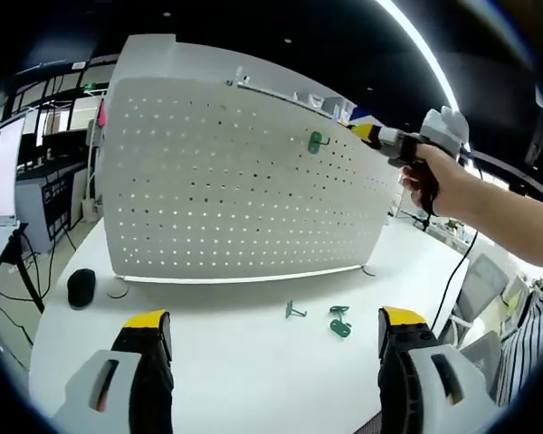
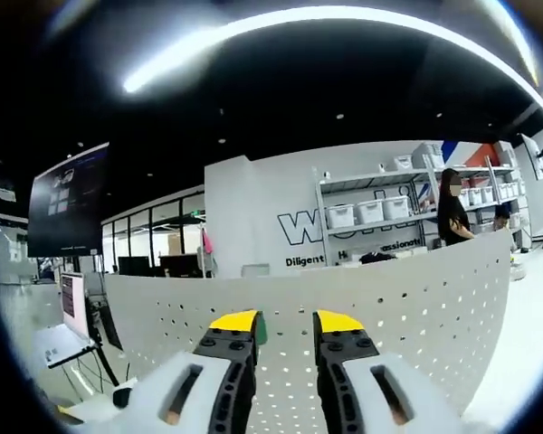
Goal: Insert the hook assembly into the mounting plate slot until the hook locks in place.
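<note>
**Green hook at the pegboard, spares on the surface**

In the left gripper view, the white pegboard stands upright on the white surface, curved by the lens. A green hook sits on the board's face toward 1 o'clock. The right tongs reach in from 2 o'clock, held by a hand, yellow tips pointing at the hook from just beside it; whether they touch it, and how wide they stand, I cannot tell here. On the surface in front of the board lie a second green hook and, just beside it toward 9 o'clock, a small metal hook. A black round object rests near the board's corner at 8 o'clock. The left tongs hang wide open at 6 o'clock, holding nothing.

The right gripper view looks over the pegboard's top edge. The right tongs stand with a narrow gap; a sliver of green hook peeks at the inner edge of the left tip, but whether it is gripped is unclear.

Beyond the board: shelving with white bins, a wall with lettering, a dark monitor at 9 o'clock, and a person at 3 o'clock.
</note>
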Motion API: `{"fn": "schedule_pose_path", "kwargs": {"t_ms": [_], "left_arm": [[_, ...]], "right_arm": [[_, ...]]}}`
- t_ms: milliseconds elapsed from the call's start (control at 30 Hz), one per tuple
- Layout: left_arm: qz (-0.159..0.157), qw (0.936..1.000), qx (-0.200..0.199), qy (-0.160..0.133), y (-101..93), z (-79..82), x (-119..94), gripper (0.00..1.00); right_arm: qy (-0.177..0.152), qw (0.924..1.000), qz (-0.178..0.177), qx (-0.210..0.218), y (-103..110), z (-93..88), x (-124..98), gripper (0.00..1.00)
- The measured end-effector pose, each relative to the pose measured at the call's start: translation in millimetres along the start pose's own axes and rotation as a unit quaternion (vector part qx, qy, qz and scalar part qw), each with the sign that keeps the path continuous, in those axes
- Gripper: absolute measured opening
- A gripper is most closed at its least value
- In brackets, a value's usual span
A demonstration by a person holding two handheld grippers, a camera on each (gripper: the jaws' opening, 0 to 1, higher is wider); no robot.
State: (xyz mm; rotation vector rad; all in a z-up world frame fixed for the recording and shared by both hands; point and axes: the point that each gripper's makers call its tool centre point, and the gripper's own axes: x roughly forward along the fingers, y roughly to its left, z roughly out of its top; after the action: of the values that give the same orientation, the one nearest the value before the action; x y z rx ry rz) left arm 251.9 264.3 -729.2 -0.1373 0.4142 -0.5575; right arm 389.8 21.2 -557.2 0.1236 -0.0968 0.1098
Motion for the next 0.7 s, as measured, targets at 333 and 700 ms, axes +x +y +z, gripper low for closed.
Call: {"fn": "schedule_pose_path", "kwargs": {"t_ms": [333,700], "left_arm": [[-0.002,0.9999,0.004,0.015,-5.5,-7.8,-5.0,0.97],[0.011,0.9996,0.005,0.024,1.9,-6.6,-17.6,0.97]], "right_arm": [[0.082,0.9949,0.048,-0.034,0.5,-51.0,-46.1,0.28],[0.207,0.9692,0.124,-0.049,23.1,-128.1,-120.3,0.41]]}}
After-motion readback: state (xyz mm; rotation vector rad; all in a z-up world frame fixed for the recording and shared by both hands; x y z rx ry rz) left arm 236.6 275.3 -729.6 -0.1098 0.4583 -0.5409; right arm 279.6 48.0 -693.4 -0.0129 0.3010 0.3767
